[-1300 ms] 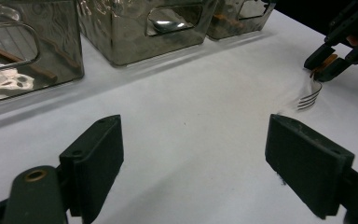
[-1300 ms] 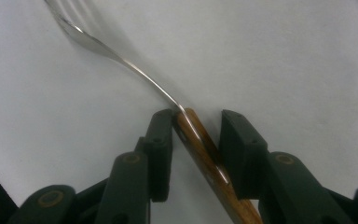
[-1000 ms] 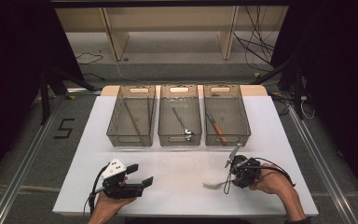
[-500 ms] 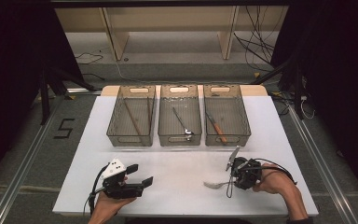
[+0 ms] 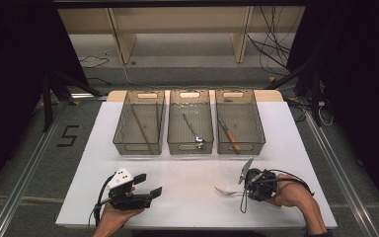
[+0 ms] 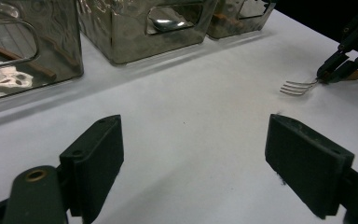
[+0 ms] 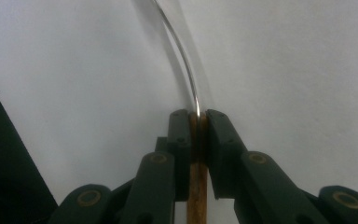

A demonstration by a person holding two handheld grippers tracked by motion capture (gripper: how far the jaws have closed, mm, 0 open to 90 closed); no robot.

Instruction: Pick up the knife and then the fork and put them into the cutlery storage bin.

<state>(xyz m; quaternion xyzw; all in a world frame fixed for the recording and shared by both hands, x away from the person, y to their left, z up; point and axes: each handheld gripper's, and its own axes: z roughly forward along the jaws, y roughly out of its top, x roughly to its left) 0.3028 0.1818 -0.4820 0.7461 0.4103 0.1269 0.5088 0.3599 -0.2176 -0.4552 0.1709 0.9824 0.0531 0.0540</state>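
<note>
Resting at the near left of the white tabletop (image 5: pixel 187 163), the left gripper (image 5: pixel 145 186) has its jaws spread wide with nothing between them; in the left gripper view bare tabletop lies between the two black pads. Beyond it, along the far side, stand three clear bins: the left bin (image 5: pixel 139 122) holds long thin sticks, the middle bin (image 5: pixel 190 121) a metal utensil, the right bin (image 5: pixel 239 121) a wooden-handled piece.

Farther right, near the front edge, lies the fork (image 5: pixel 225 190), its tines pointing toward the left gripper and its wooden handle toward the right hand (image 5: pixel 290 193). The right gripper (image 5: pixel 244 190) has just been closing its jaws, and the right gripper view shows them clenched on the fork (image 7: pixel 196 140) right where the wooden handle meets the metal neck, with the neck curving away from them.

The step in hand looks like lifting the fork for sorting into a bin. To do it well, the grip should stay firm, since the handle is narrow and could pivot between the pads. Raising it straight up before carrying it toward the bins would likely keep the tines from dragging on the tabletop, and the fork should clear the rim before release.
</note>
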